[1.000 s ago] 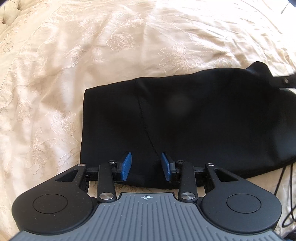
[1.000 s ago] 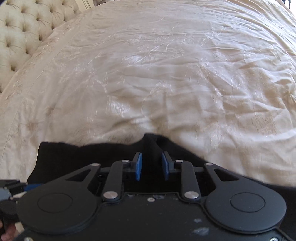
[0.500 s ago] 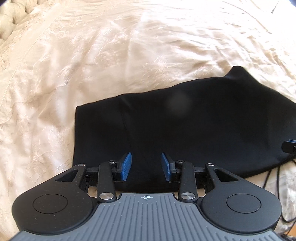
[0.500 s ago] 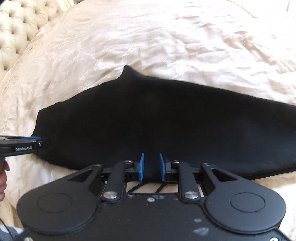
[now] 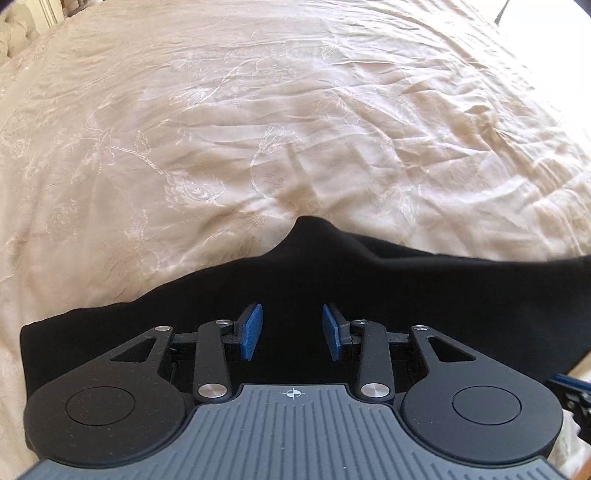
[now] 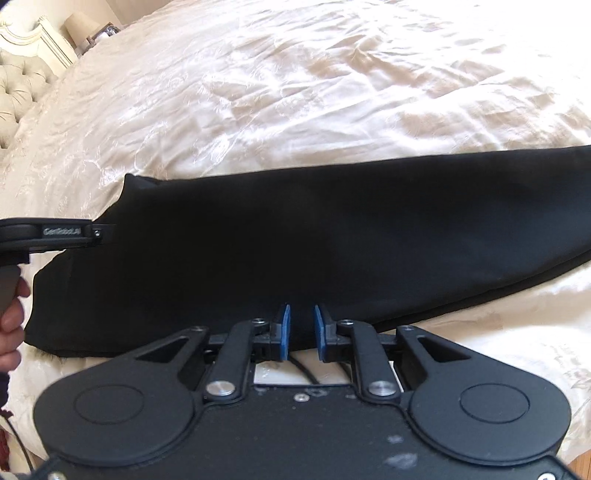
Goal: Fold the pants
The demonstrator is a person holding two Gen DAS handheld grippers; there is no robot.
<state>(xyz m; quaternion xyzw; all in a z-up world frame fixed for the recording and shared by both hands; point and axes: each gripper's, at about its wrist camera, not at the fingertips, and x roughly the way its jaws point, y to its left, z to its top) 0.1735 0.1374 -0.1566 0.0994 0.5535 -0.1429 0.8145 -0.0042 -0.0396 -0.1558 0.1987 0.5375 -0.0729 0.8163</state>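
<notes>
One pair of black fabric pants lies on one cream embroidered bedspread. Two black handheld grippers show above the pants: the left gripper and the right gripper, each with two blue-padded fingers. One hand, one tufted cream headboard and one lamp are also visible.

Black pants flat on bedspread

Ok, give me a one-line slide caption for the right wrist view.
Right gripper closing over the near edge of black pants laid flat on a cream bedspread, left gripper alongside.
</notes>
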